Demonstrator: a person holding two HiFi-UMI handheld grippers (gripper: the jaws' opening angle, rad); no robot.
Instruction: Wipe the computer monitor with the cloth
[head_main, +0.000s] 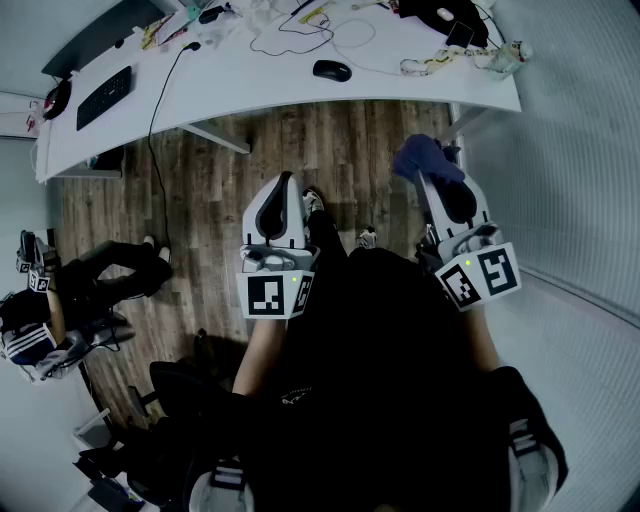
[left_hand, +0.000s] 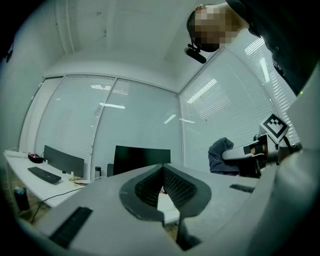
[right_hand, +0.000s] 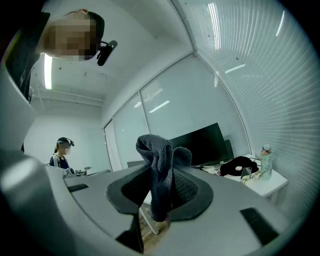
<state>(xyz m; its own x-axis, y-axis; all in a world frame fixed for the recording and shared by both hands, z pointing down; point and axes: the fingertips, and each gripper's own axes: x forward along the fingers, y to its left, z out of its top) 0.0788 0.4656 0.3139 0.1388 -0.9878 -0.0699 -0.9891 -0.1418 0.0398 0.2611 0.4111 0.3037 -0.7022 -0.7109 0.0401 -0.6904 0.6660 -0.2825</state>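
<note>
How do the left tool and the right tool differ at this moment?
The right tool is clamped on a dark blue terry cloth; the left tool has its jaws together on nothing. The cloth bunches up above the right tool's jaws, while the left tool's tip is bare. Shared: both are held over the wooden floor and face the black flat monitor without touching it.
</note>
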